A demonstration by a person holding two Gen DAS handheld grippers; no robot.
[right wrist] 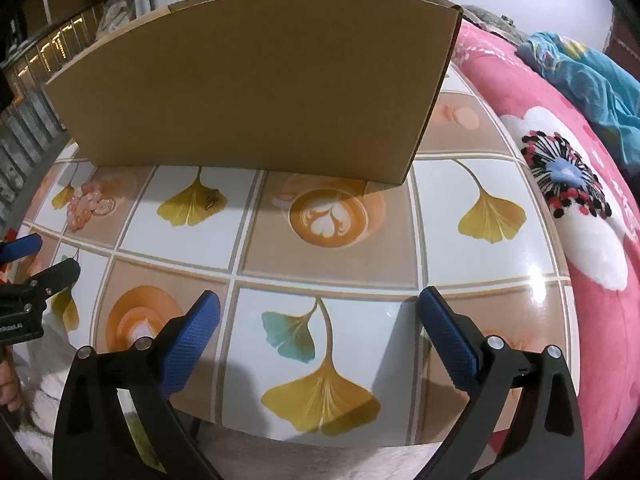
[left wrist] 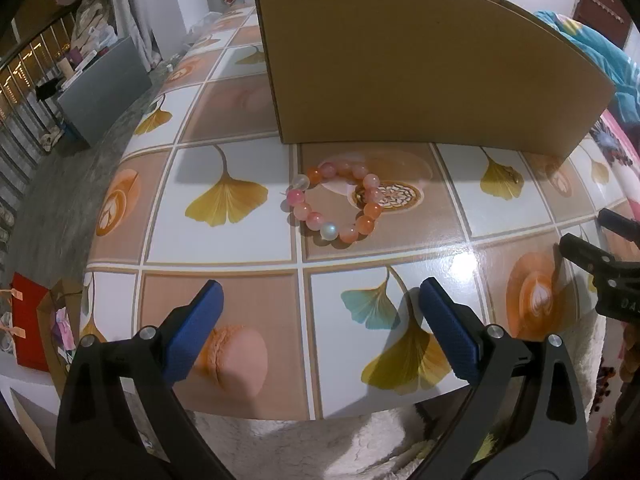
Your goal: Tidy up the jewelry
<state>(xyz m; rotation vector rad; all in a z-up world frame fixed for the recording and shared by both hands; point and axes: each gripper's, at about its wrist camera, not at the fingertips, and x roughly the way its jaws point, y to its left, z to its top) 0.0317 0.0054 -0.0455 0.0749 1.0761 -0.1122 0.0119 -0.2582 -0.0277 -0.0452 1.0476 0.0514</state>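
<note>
A beaded bracelet (left wrist: 335, 204) of pink, orange and milky white beads lies flat on the table (left wrist: 240, 248), on a tan square of the patterned covering, just in front of the near wall of a large cardboard box (left wrist: 420, 68). The box stands upright toward the far edge of the table, and the bracelet is apart from it, near but not touching. In the right wrist view the same bracelet (right wrist: 86, 206) shows small, toward the table's left edge, below the box's (right wrist: 260, 92) left corner.

The left gripper (left wrist: 320, 328) hangs over the near edge of the table, released, its blue-padded fingers (left wrist: 196, 330) spread wide with nothing between them; the bracelet lies ahead of it, well clear of the pads. The right gripper (right wrist: 318, 334) is likewise released, standing wide over the near edge with only the printed ginkgo leaf of the covering under the gap. Each gripper shows at the side of the other's view, the two being side by side along the near edge.

A small dark-gold item (right wrist: 212, 199) rests on a yellow leaf print near the box; what it is cannot be told. A pink flowered blanket (right wrist: 560, 184) lies past the table's right edge.
</note>
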